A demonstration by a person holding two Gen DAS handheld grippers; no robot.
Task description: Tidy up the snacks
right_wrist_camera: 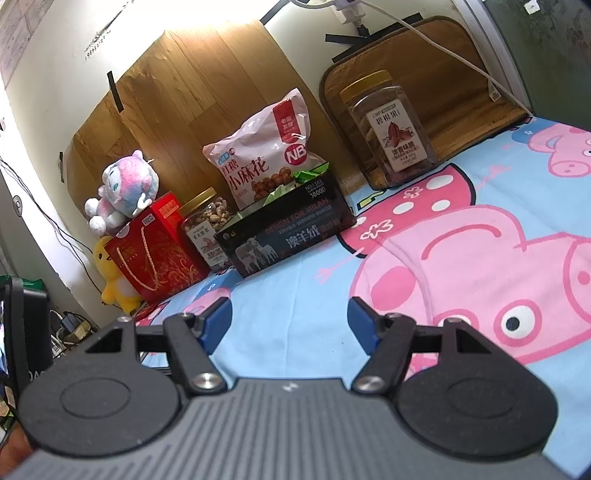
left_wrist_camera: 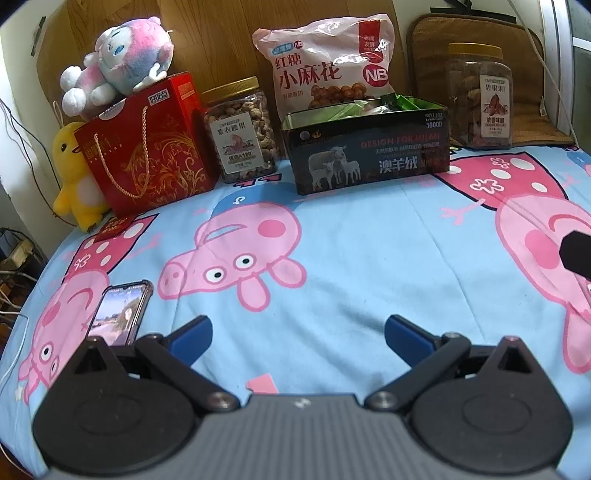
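Observation:
A dark tin box (left_wrist_camera: 369,155) with sheep on its side stands at the back of the bed and holds green snack packets (left_wrist_camera: 402,103). Behind it leans a pink snack bag (left_wrist_camera: 325,62). A nut jar (left_wrist_camera: 242,131) stands left of the tin, and a second jar (left_wrist_camera: 480,96) stands at the right. A red gift box (left_wrist_camera: 147,147) stands at the far left. My left gripper (left_wrist_camera: 297,338) is open and empty, low over the blue sheet. My right gripper (right_wrist_camera: 290,323) is open and empty; the tin (right_wrist_camera: 284,236), bag (right_wrist_camera: 266,155) and jars (right_wrist_camera: 207,229) (right_wrist_camera: 391,129) lie ahead of it.
A pink plush toy (left_wrist_camera: 118,59) sits on the red box, with a yellow duck plush (left_wrist_camera: 74,173) beside it. A phone (left_wrist_camera: 118,315) lies on the sheet by my left fingers. A woven mat (left_wrist_camera: 480,33) and wooden board (right_wrist_camera: 192,96) lean on the wall. Cables hang at the left.

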